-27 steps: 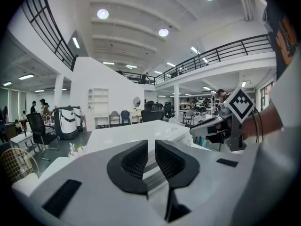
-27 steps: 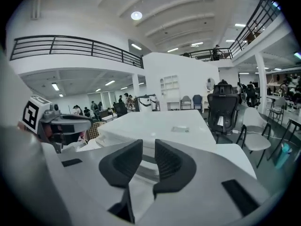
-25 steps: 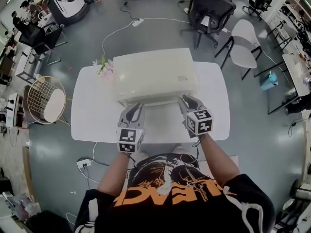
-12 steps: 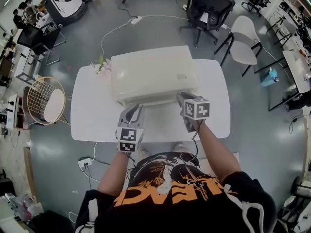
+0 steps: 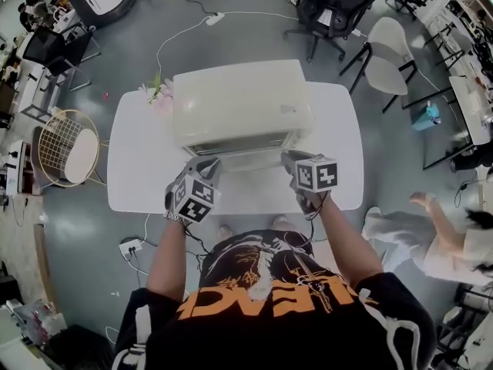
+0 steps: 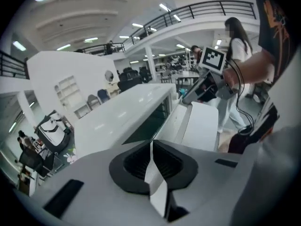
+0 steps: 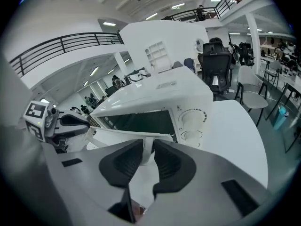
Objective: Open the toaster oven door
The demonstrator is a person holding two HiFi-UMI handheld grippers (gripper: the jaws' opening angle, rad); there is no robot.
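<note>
Two claws, one toaster oven, one table.

- Right claw (image 5: 293,160) (image 7: 146,153): at the toaster oven's front right, near its knob side. It is pinching the white door handle (image 7: 123,134). The right gripper view shows the bar running between the two dark pads.
- Left claw (image 5: 206,163) (image 6: 151,145): at the toaster oven's front left corner, just beside the door's left end. Its pads are pressed together with nothing between them. I cannot tell whether it touches the door.
- Door (image 5: 243,159) (image 7: 141,122): one, with dark glass, hinged at the bottom. It is tilted out from the toaster oven's front and partly open. The left gripper view shows a dark gap (image 6: 154,122) between the door and the body.
- Toaster oven (image 5: 239,102) (image 6: 122,119): cream-white, upright, front facing the person. It sits at the middle of the white table (image 5: 139,168), toward the far edge.
- Knobs: two, stacked to the right of the door, upper (image 7: 189,118) and lower (image 7: 190,135).
- Flowers (image 5: 159,99): one small bunch on the table at the toaster oven's far left corner.
- Round wire basket (image 5: 65,151): one, on the floor well to the left of the toaster oven.
- Chairs: two, beyond the toaster oven to the right. One is a black office chair (image 5: 331,10) and one is a white chair (image 5: 389,64).
- Second person (image 5: 439,245): on the floor well to the right of the toaster oven.
</note>
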